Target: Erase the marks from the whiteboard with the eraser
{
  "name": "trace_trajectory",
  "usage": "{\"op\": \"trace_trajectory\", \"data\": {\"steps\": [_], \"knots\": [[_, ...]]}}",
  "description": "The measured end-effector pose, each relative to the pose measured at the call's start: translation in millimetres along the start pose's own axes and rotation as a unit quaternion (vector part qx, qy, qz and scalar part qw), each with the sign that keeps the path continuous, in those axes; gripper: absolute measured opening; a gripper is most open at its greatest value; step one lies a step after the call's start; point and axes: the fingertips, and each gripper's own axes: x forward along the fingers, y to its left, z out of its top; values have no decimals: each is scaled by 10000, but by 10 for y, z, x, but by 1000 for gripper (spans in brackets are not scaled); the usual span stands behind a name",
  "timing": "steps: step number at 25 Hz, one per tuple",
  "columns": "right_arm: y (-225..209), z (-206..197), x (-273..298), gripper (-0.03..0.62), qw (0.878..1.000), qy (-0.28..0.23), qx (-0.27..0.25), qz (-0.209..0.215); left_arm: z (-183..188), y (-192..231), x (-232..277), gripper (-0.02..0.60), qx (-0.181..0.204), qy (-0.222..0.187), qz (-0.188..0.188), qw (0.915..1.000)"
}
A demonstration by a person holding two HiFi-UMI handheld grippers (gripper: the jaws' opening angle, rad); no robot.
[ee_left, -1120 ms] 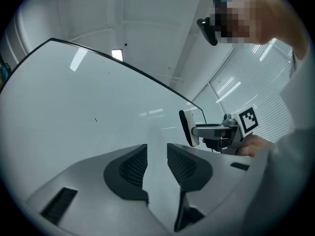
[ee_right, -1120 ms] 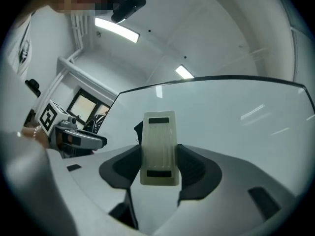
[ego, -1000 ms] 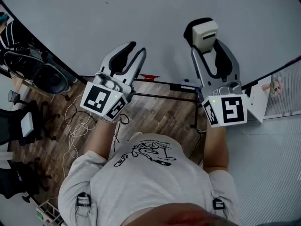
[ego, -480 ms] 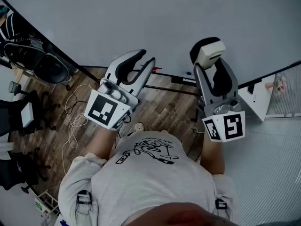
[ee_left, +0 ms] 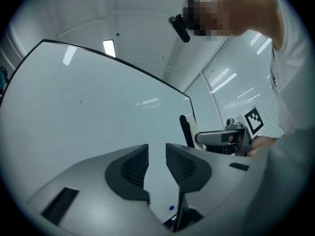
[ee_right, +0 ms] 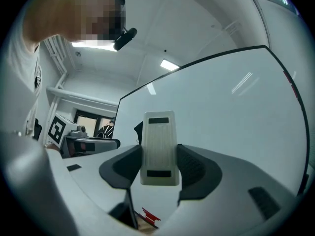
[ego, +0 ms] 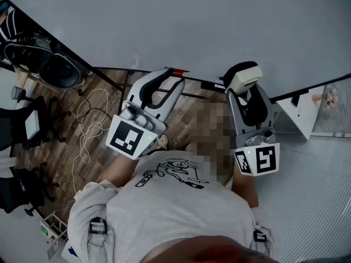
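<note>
The whiteboard (ego: 192, 21) fills the upper half of the head view, and its surface looks clean apart from one tiny dark speck (ee_left: 81, 101) in the left gripper view. My right gripper (ego: 244, 89) is shut on the white eraser (ego: 247, 74), which stands upright between the pads (ee_right: 159, 146) near the board's lower edge. It is unclear whether the eraser touches the board. My left gripper (ego: 167, 81) is open with nothing in the gap (ee_left: 156, 154) and points at the board's lower edge, beside the right one.
Black office chairs (ego: 49, 70) stand at the left and cables (ego: 88, 130) lie on the wooden floor. The board's stand bar (ego: 203, 86) runs below its edge, with a red item (ee_right: 150, 214) there. A white panel (ego: 299, 114) stands at the right.
Both grippers have come down and back toward the person, from over the board's face to its lower edge. The eraser has stayed in the right gripper, which has rolled a little.
</note>
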Motion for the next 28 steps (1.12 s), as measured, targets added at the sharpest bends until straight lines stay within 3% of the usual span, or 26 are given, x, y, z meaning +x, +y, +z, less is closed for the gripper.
{"op": "trace_trajectory", "data": {"steps": [11, 28], "knots": [[-102, -270, -254, 233, 9998, 43, 170, -72, -348, -159, -24, 118, 47, 225, 161, 9996], [-113, -231, -190, 232, 9994, -57, 343, -64, -279, -158, 29, 118, 41, 135, 62, 9999]]}}
